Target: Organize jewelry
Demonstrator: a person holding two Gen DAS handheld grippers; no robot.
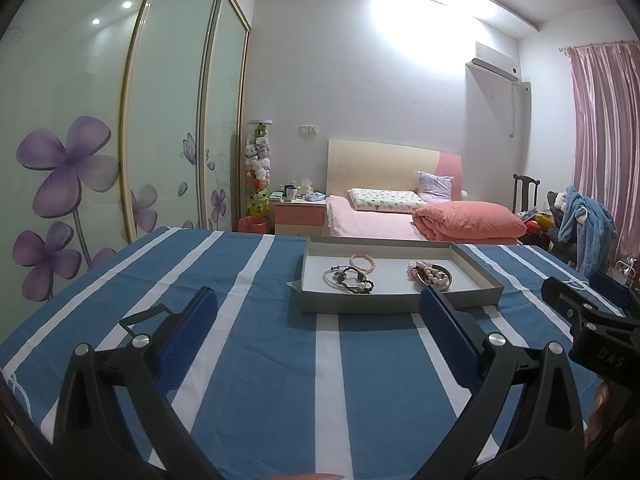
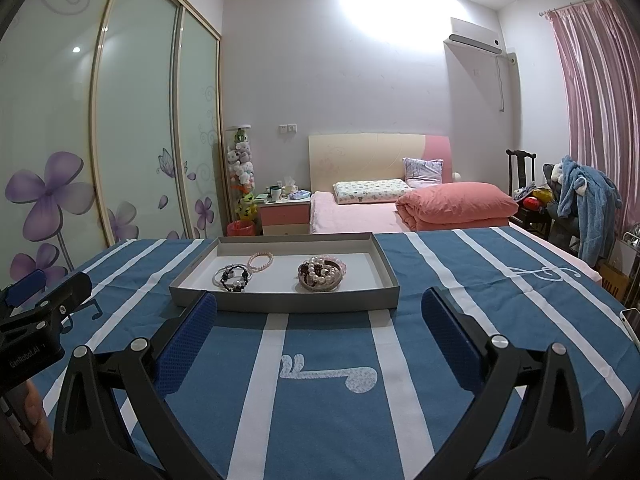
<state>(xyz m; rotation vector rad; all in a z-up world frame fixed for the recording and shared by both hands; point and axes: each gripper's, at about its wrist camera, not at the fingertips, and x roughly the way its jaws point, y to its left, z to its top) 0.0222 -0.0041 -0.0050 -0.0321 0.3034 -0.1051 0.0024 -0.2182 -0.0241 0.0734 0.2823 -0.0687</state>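
A shallow grey tray [image 1: 400, 305] [image 2: 280, 303] lies on the blue striped tablecloth. Inside it are a pink bead bracelet [image 1: 362, 263] [image 2: 260, 261], a silver bangle tangled with a dark beaded bracelet [image 1: 352, 280] [image 2: 233, 277], and a small metal dish [image 1: 434, 276] [image 2: 322, 276] heaped with pearl and red bead bracelets. My left gripper [image 1: 318, 300] is open and empty, hovering short of the tray's near wall. My right gripper [image 2: 320, 300] is open and empty, also just short of the tray. The right gripper also shows at the right edge of the left wrist view [image 1: 592, 308], and the left gripper at the left edge of the right wrist view [image 2: 44, 300].
The table [image 2: 328, 412] carries a blue cloth with white stripes and music notes. A white device edge [image 2: 630, 320] lies at its right side. Behind are a pink bed [image 1: 376, 224], a nightstand [image 1: 299, 218], a sliding wardrobe [image 1: 80, 140] on the left and a cluttered chair [image 2: 576, 196] on the right.
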